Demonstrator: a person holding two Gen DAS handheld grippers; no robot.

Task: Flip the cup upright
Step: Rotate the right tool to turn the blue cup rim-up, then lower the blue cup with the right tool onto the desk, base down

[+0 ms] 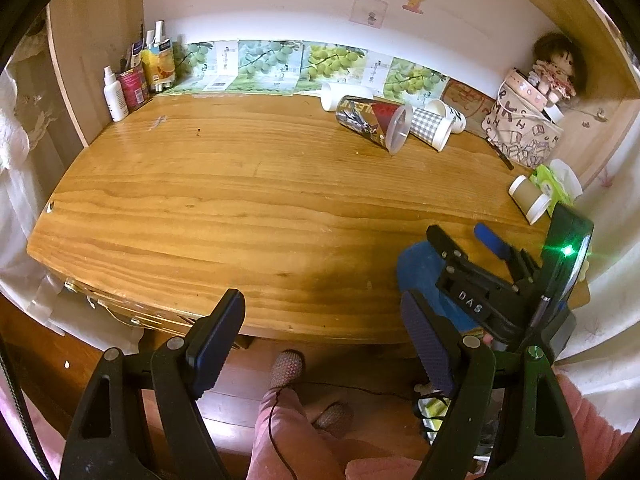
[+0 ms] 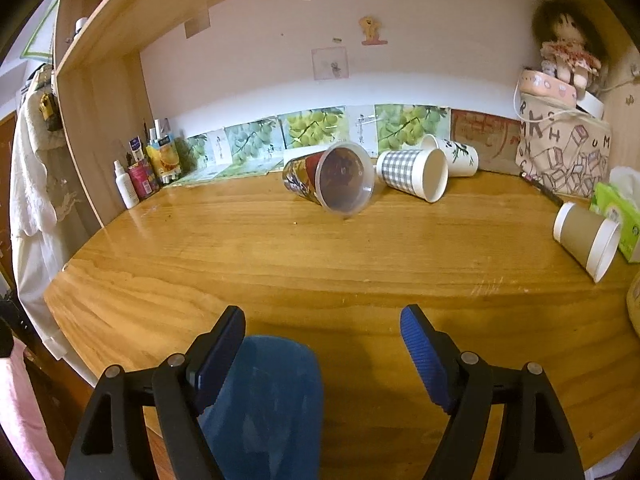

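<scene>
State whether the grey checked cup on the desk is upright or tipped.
Tipped. The grey checked cup lies on its side on the desk, open mouth facing the camera.

Right tool [image 2: 323,356] jaws apart above desk [image 2: 280,264]; printed cup [image 2: 330,179] lying sideways.

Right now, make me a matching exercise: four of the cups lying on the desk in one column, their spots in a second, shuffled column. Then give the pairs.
Things:
1. clear cup with the colourful print
2. checked cup
3. brown cup
4. white cup with the leaf drawing

Places:
A. beside the green tissue pack, far right
B. behind the checked cup, nearest the wall
C. leftmost of the four, open mouth towards the camera
D. between the clear cup and the leaf cup

Pairs: 1-C, 2-D, 3-A, 4-B
</scene>
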